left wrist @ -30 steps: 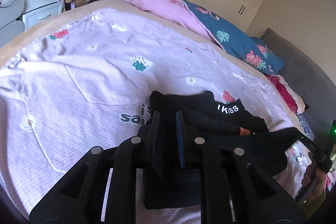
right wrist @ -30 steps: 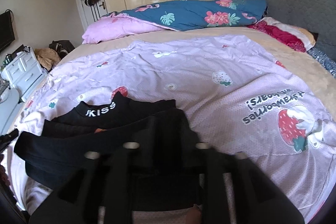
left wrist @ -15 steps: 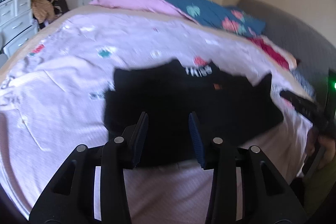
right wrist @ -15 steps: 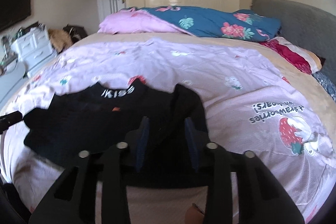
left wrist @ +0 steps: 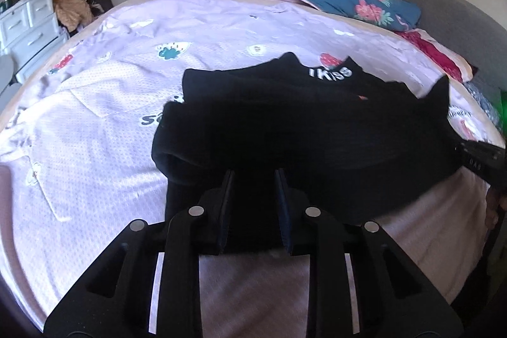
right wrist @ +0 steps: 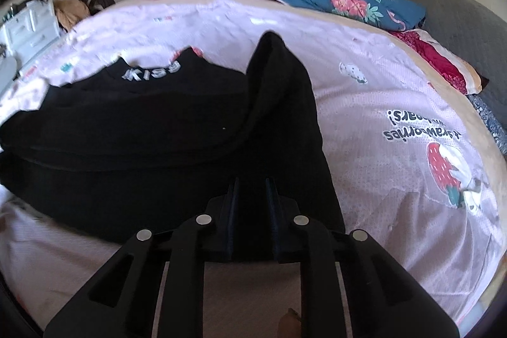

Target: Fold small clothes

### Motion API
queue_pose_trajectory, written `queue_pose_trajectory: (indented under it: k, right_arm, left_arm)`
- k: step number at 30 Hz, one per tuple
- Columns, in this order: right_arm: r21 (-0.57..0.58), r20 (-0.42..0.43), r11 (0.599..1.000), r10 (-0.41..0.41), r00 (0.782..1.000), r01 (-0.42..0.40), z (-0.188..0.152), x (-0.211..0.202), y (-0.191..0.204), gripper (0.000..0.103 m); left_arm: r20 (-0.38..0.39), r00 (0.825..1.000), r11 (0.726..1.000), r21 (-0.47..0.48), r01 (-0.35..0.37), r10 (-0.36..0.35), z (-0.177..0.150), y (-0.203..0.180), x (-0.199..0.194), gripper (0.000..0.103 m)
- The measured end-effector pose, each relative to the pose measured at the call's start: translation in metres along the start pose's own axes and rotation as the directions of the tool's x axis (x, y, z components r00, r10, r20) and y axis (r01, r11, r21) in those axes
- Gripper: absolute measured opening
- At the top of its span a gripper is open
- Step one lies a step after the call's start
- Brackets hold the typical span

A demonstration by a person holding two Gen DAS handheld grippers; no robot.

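Both claws are closing over the black garment's [left wrist: 285, 132] near hem at twelve o'clock, left claw [left wrist: 253, 205] and right claw [right wrist: 251, 208], fabric between each pair; its long axis runs nine-to-three.

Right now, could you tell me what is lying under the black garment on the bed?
The black garment lies on a pink strawberry-print cover, which shows on all sides of it. The print beneath is partly hidden, and whether anything else lies underneath cannot be seen.
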State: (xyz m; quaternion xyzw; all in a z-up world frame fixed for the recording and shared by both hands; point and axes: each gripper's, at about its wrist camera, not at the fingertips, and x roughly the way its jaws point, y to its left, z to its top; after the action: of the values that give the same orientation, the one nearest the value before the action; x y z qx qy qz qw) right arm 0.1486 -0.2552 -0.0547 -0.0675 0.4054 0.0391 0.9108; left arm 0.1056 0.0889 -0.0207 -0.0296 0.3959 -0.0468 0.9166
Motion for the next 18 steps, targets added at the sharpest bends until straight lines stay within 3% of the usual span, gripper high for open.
queue_pose_trajectory:
  k: [12,18]
  right_arm:
    - [0.070,-0.002,0.994,0.085,0.996,-0.085,0.065,0.041,0.006,0.016]
    - [0.131,0.047,0.988,0.075,0.996,-0.080,0.092,0.055,-0.005,0.016]
  left_arm:
    - [0.013,1.000,0.993,-0.119,-0.009,0.010,0.056,0.022,0.041,0.018]
    - [0.137,0.991,0.976,-0.218,0.032,-0.002,0.085,0.041,0.034,0.018]
